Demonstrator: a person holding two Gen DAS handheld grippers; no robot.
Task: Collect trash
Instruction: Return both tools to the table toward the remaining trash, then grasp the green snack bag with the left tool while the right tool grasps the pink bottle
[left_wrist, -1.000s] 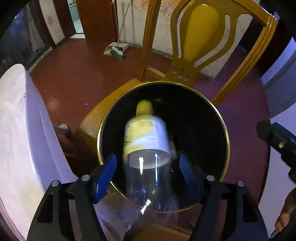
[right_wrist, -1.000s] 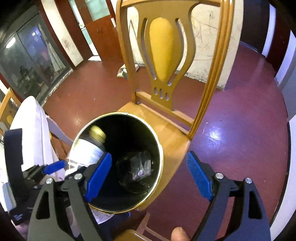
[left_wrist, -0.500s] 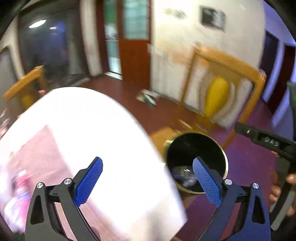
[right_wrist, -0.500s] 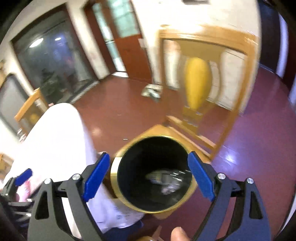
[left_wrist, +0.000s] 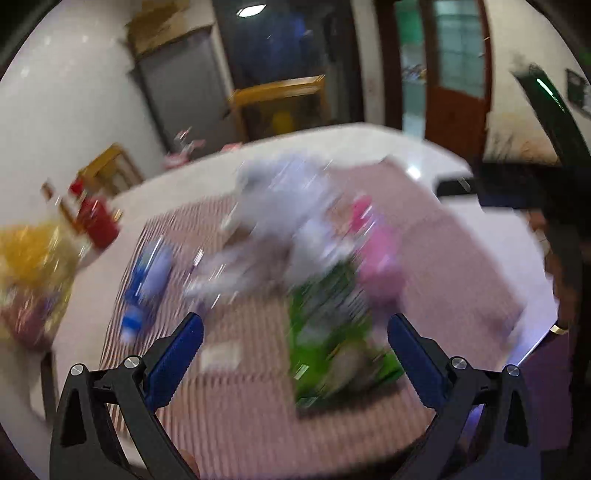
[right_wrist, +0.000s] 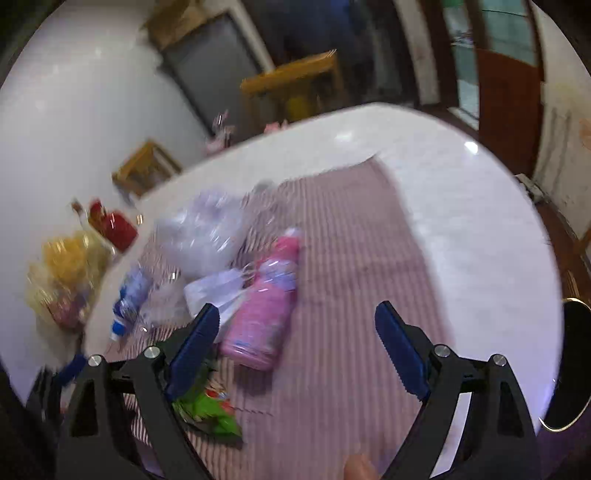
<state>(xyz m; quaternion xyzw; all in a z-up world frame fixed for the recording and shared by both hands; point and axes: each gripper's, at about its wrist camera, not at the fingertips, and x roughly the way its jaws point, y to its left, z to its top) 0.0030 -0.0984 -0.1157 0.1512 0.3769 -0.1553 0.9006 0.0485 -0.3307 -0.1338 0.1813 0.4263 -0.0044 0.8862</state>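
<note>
Pink bottle (right_wrist: 264, 299) lies on its side just ahead of the right gripper (right_wrist: 293, 347), its long axis running away from the jaws, cap far. Both grippers gape empty; the left gripper (left_wrist: 295, 350) faces a green wrapper (left_wrist: 332, 339) instead.

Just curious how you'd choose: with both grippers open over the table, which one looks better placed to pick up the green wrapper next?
Probably the left gripper: the crinkled green plastic wrapper lies between its open fingers. In the right gripper's view, the wrapper sits off behind its left finger.
</note>
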